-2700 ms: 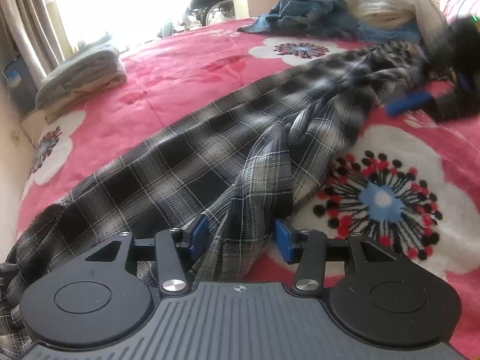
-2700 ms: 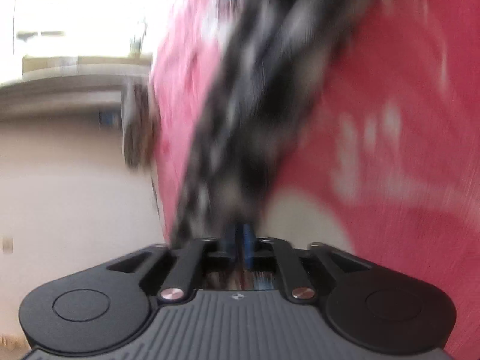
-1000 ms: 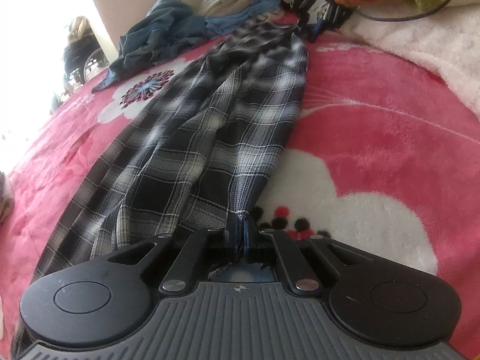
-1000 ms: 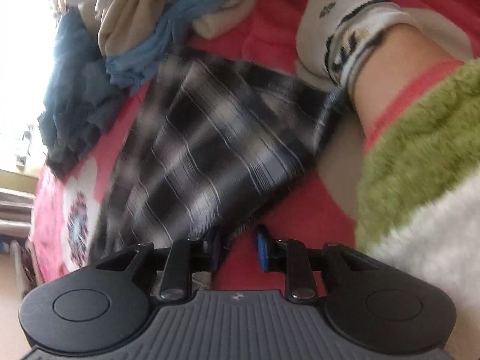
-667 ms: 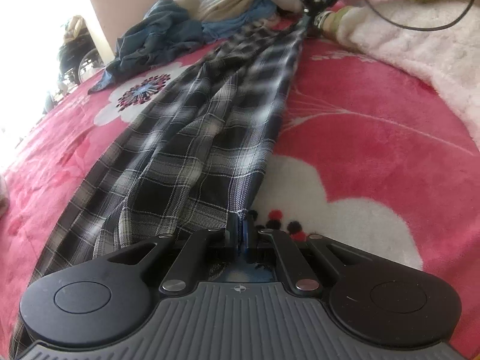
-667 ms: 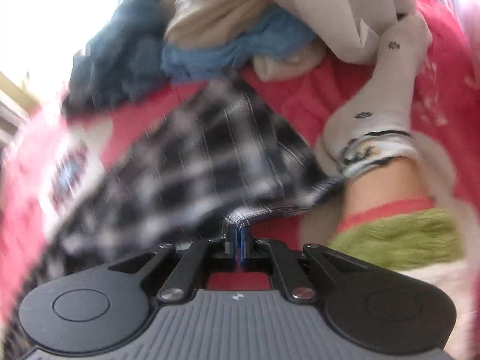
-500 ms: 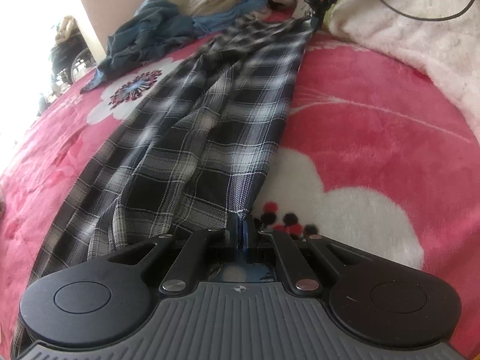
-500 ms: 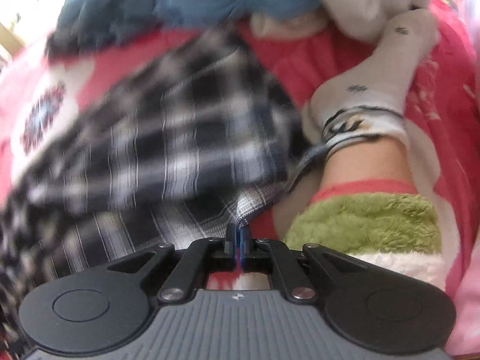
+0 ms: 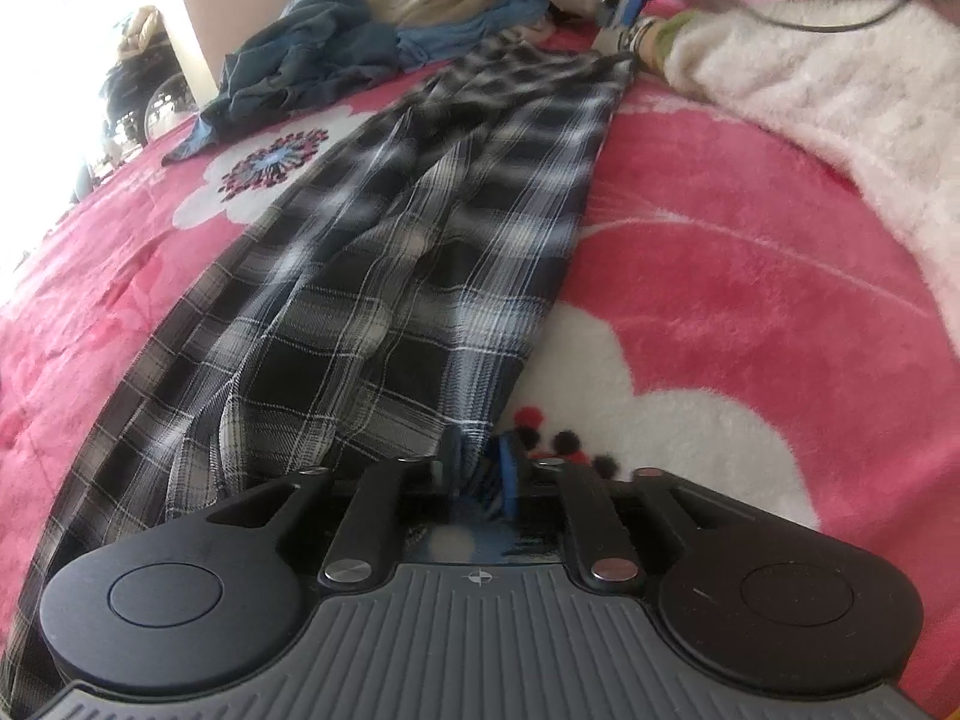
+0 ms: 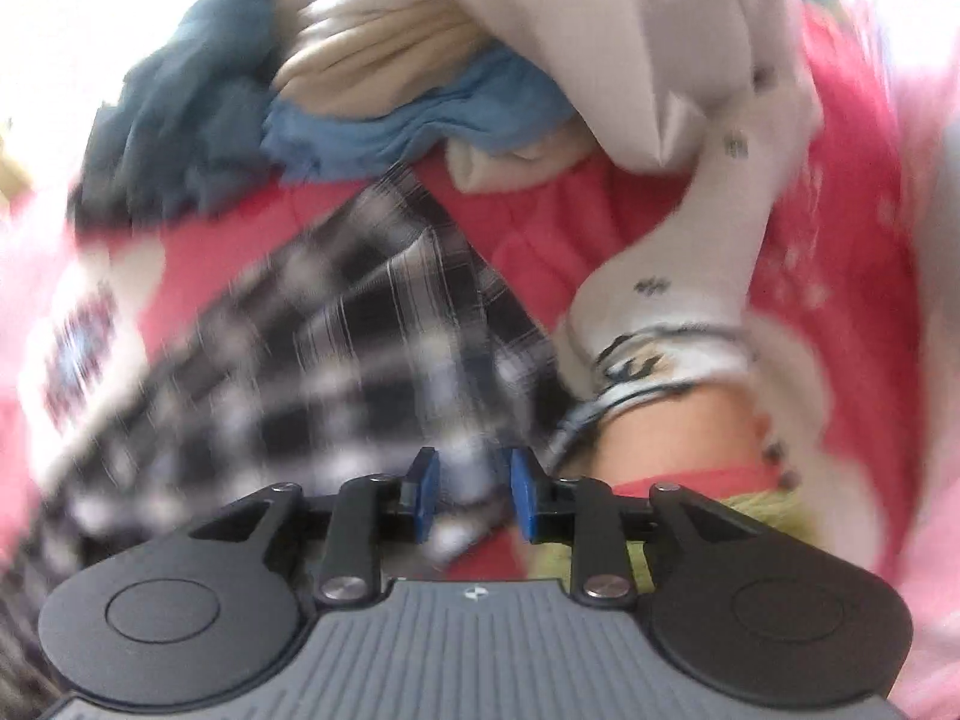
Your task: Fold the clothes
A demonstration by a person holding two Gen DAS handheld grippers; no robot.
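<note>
I am looking at a home bedroom. A pink plush blanket (image 9: 750, 228) with big white flowers is covering a bed, and a pile of unfolded clothes (image 9: 420, 18) is lying at its far side. Checked trousers (image 9: 408, 252) are lying stretched across the blanket. A person in a white sock (image 10: 672, 300) is sitting on the bed, and bright daylight is coming in from the left.

The black-and-white plaid woven trousers (image 9: 420, 252) (image 10: 336, 360) lie stretched lengthwise on the pink floral blanket (image 9: 720, 240) — legs together, fabric rumpled with long creases — far end beside a clothes pile (image 9: 420, 18).
</note>
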